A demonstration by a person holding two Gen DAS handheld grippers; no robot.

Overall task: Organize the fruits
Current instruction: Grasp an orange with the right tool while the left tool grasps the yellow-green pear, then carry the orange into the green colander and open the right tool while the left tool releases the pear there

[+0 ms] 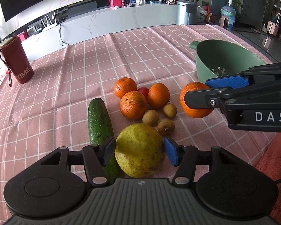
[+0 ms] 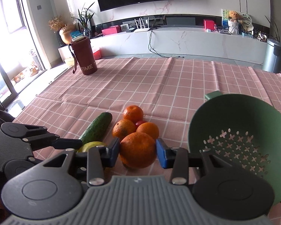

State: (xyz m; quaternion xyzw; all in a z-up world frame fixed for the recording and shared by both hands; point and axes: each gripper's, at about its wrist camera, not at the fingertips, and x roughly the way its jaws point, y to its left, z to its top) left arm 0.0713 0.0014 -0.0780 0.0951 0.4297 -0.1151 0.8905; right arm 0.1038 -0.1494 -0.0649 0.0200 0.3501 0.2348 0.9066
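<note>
My left gripper point(image 1: 139, 150) is shut on a large yellow-green pear point(image 1: 139, 152) at the near edge of the fruit pile. My right gripper point(image 2: 137, 151) is shut on an orange point(image 2: 137, 150), also seen in the left wrist view point(image 1: 193, 103), held beside the green colander point(image 2: 239, 142). Three more oranges point(image 1: 134, 106) and a small red tomato point(image 1: 143, 91) lie in a cluster on the pink checked tablecloth point(image 1: 84, 75). Three small brown longans point(image 1: 150, 117) lie beside them. A cucumber point(image 1: 99, 121) lies left of the pear.
The colander point(image 1: 224, 61) stands at the right of the table and holds nothing. A dark red cylindrical bottle bag point(image 1: 16, 61) stands at the far left. The table edge runs along the right point(image 1: 271, 150). A white TV bench point(image 2: 178, 41) is beyond the table.
</note>
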